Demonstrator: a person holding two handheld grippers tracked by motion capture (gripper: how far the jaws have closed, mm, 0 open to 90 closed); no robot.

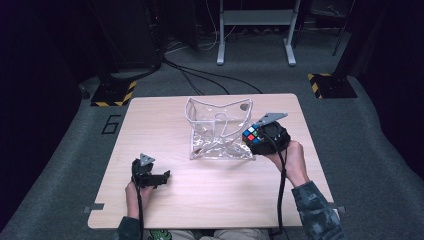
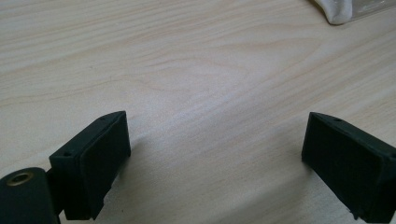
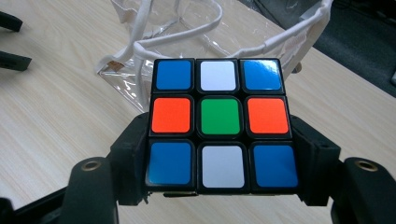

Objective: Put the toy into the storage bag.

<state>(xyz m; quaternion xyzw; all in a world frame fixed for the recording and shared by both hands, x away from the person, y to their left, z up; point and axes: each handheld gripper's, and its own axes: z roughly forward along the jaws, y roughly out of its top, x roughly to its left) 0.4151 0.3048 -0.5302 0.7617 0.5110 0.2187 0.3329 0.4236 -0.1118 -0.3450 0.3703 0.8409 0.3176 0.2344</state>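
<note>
A puzzle cube [image 3: 219, 123] with blue, white, orange and green stickers sits between the jaws of my right gripper [image 3: 219, 163], which is shut on it. In the high view the cube [image 1: 252, 134] is held above the table beside the right edge of a clear plastic bag [image 1: 217, 127] with a white rim. The bag [image 3: 187, 28] stands open just beyond the cube. My left gripper [image 1: 162, 176] rests low at the front left of the table, its jaws wide apart [image 2: 215, 154] with only bare wood between them.
The light wooden table [image 1: 160, 120] stands on grey carpet. A corner of the bag [image 2: 336, 11] reaches the top right of the left gripper view. A metal stand [image 1: 255, 30] and cables lie on the floor behind the table.
</note>
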